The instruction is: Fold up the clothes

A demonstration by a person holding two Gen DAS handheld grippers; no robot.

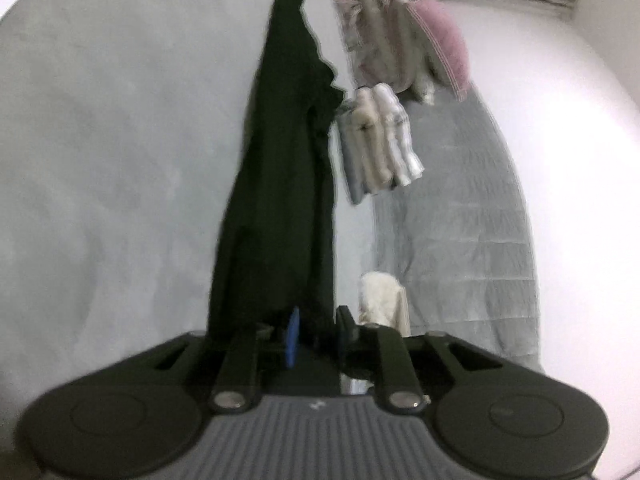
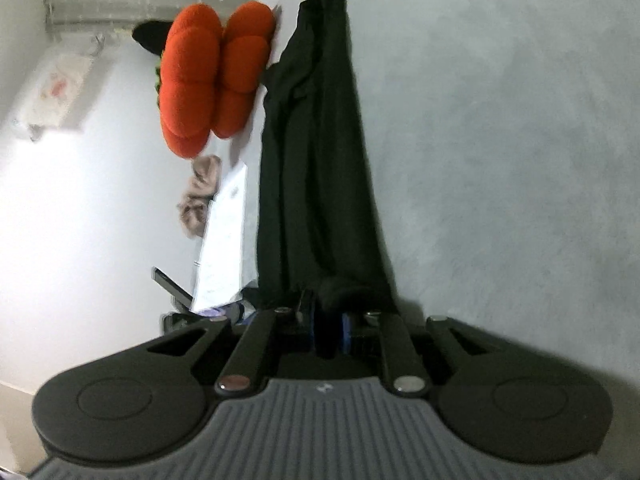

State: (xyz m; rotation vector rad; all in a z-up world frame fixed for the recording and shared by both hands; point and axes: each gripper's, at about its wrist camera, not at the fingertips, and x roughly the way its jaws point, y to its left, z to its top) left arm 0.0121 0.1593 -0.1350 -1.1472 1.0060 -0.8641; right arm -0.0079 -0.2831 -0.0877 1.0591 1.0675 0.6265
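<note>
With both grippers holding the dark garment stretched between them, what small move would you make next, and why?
Probably lower both ends together onto the grey bed surface. The left gripper and right gripper each pinch an end of the dark garment, which runs taut and bunched between them, so it should be laid flat before creasing.

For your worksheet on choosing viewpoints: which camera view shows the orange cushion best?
The right wrist view. The orange cushion appears there whole and well lit, left of the black garment that the right gripper clamps. The left wrist view shows none of it, only the garment and other clothes.
</note>
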